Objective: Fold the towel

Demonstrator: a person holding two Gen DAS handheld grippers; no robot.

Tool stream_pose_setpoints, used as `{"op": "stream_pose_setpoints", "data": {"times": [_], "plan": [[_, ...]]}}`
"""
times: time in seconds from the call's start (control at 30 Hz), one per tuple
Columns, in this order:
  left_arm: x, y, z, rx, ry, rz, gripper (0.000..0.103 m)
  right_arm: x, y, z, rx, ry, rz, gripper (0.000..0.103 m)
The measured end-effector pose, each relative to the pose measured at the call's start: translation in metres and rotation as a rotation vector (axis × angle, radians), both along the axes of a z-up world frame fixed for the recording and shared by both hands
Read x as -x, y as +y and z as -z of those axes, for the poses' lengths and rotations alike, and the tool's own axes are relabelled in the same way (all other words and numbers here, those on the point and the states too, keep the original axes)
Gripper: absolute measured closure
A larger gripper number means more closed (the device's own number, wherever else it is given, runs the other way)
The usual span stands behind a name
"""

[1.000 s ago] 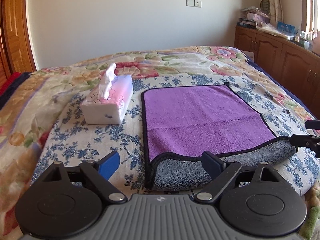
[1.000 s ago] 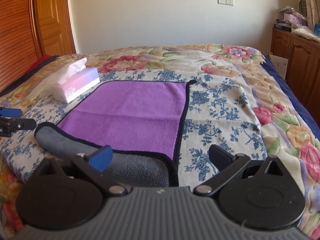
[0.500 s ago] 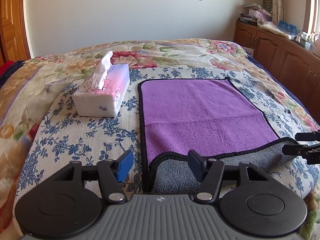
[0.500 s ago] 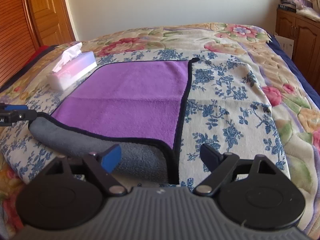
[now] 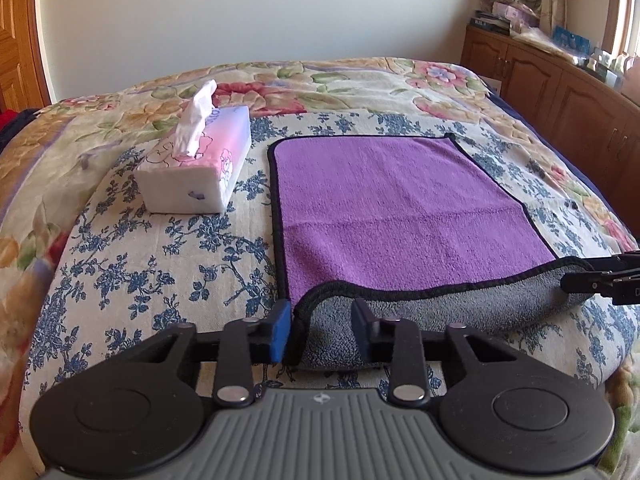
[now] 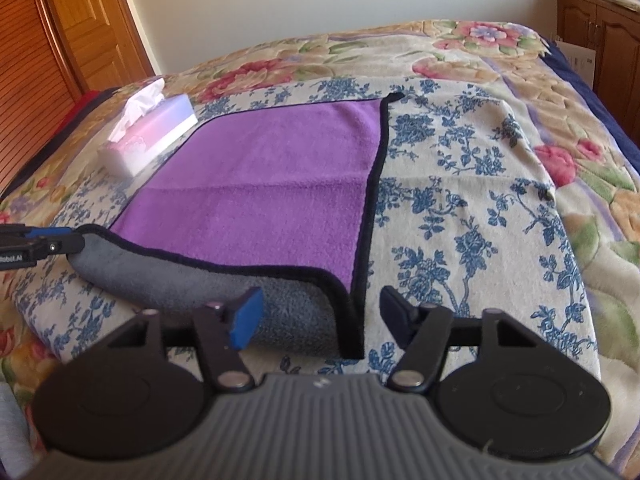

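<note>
A purple towel (image 5: pixel 392 208) with a black border and grey underside lies flat on the bed; its near edge is curled over, grey side up (image 5: pixel 460 308). It also shows in the right wrist view (image 6: pixel 272 184). My left gripper (image 5: pixel 320 330) is half closed, its fingers on either side of the near left corner of the curled edge. My right gripper (image 6: pixel 320 312) is open, its fingers on either side of the near right corner. Each gripper's tip shows in the other view, the right gripper (image 5: pixel 600 280) and the left gripper (image 6: pixel 36 244).
A tissue box (image 5: pixel 196 172) stands left of the towel, also in the right wrist view (image 6: pixel 148 136). The floral bedspread (image 5: pixel 140 272) covers the bed. Wooden cabinets (image 5: pixel 560 92) line the right wall; a wooden door (image 6: pixel 60 40) is at the left.
Both grippers have moved forward and down to the towel's curled near edge. The left jaws have narrowed around the left corner; the right jaws have narrowed a little.
</note>
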State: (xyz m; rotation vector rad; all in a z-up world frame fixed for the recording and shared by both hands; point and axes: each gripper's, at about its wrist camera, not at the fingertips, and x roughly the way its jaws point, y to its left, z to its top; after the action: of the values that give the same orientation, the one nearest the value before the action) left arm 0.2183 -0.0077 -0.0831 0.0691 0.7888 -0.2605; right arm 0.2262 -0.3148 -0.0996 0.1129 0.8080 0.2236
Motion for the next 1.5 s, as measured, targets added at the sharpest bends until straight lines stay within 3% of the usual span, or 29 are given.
{"op": "stream_pose_setpoints", "data": {"times": [0.17, 0.4, 0.53, 0.8, 1.5], "plan": [[0.0, 0.0, 0.001, -0.001, 0.004, 0.003, 0.079, 0.0, -0.002, -0.001, -0.008, 0.01, -0.001, 0.054], [0.0, 0.0, 0.003, -0.004, 0.008, 0.018, 0.094, 0.001, -0.002, -0.005, 0.005, 0.009, -0.014, 0.079], [0.001, -0.001, 0.003, -0.003, 0.007, 0.025, 0.096, 0.001, -0.001, -0.005, 0.021, 0.007, -0.017, 0.092], [0.002, 0.0, 0.002, 0.003, 0.0, 0.026, 0.097, 0.0, -0.001, -0.004, 0.035, 0.005, -0.028, 0.098], [0.008, -0.001, -0.012, 0.019, -0.06, 0.016, 0.098, 0.004, -0.001, -0.023, 0.013, -0.098, -0.027, 0.099]]}}
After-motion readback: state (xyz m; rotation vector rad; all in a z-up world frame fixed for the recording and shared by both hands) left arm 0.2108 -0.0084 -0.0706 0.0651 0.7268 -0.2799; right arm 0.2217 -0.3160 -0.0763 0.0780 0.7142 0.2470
